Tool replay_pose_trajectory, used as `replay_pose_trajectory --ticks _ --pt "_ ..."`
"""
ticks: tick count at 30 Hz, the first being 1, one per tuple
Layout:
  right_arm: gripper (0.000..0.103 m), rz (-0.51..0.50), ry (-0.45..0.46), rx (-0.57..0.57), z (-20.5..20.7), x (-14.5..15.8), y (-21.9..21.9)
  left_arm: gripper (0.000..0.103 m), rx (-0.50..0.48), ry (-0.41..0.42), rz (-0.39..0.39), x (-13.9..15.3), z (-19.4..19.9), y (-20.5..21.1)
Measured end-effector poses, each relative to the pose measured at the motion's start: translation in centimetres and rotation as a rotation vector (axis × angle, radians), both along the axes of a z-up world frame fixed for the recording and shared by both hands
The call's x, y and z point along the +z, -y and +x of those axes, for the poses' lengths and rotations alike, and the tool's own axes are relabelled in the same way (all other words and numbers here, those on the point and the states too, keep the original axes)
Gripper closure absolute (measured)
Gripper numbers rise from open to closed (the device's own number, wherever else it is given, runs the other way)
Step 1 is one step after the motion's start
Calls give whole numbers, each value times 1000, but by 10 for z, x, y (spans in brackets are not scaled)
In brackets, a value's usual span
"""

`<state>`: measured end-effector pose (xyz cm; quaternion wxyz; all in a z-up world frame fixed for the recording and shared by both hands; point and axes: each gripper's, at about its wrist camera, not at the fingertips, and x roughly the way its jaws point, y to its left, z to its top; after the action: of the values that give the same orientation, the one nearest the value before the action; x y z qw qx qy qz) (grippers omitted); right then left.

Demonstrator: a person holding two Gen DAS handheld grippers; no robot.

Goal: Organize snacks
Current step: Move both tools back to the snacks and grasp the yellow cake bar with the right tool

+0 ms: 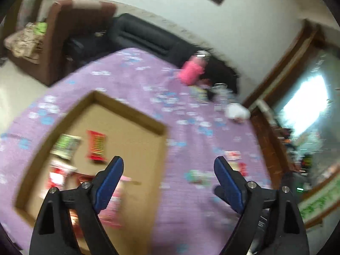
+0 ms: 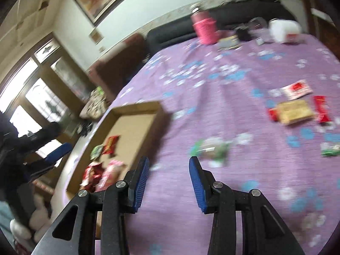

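A shallow cardboard box (image 1: 127,110) lies on the purple flowered tablecloth (image 1: 148,74); it also shows in the right wrist view (image 2: 136,108). Inside lie a red packet (image 1: 96,145), a green packet (image 1: 67,145) and pink and red packets (image 2: 111,170). My left gripper (image 1: 169,165) is open and empty above the box's right edge. My right gripper (image 2: 169,164) is open and empty over the cloth, near a green-white packet (image 2: 212,149). Loose on the cloth are a red-and-tan packet (image 2: 295,111), a white-red packet (image 2: 296,89) and a green packet (image 2: 329,148).
A pink bottle (image 2: 204,28), a glass (image 2: 258,24) and a white container (image 2: 284,30) stand at the table's far edge. A dark sofa (image 1: 144,34) and a brown armchair (image 1: 63,34) stand behind the table. The left gripper's blue pad (image 2: 58,152) shows at the left.
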<state>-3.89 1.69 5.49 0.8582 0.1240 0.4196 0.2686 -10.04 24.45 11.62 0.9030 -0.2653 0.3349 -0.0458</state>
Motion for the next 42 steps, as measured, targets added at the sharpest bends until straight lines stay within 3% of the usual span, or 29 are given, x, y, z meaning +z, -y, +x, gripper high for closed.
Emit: replay_pose_trajectory --ticks 4,6,9,14,19,26,30,34,39,42 --pt "60 -53 110 -99 -11 16 33 17 -120 90 -79 -2 -4 35" --pt "48 -72 168 -150 -15 22 51 17 -172 58 -91 -10 1 52" --pt "40 -60 215 -224 -18 23 77 17 -256 0 -82 -23 7 80" --pt "40 -63 159 -243 -15 18 98 17 -296 -21 11 -31 1 113" --pt "40 -16 38 -238 6 5 124 17 -325 -43 65 -38 -3 132" --pt "40 57 -51 -292 73 -3 177 17 -370 -63 56 -52 -14 143" --pt "40 50 -95 -237 106 -8 170 17 -405 -96 15 -62 -10 146" --pt "40 69 -144 -205 136 -18 157 17 -386 -103 29 -62 -12 147" --pt "40 14 -156 -166 167 -34 137 17 -353 -116 27 -64 -11 139" --pt "40 -3 -217 -117 177 -46 127 17 -334 -134 8 -68 -9 132"
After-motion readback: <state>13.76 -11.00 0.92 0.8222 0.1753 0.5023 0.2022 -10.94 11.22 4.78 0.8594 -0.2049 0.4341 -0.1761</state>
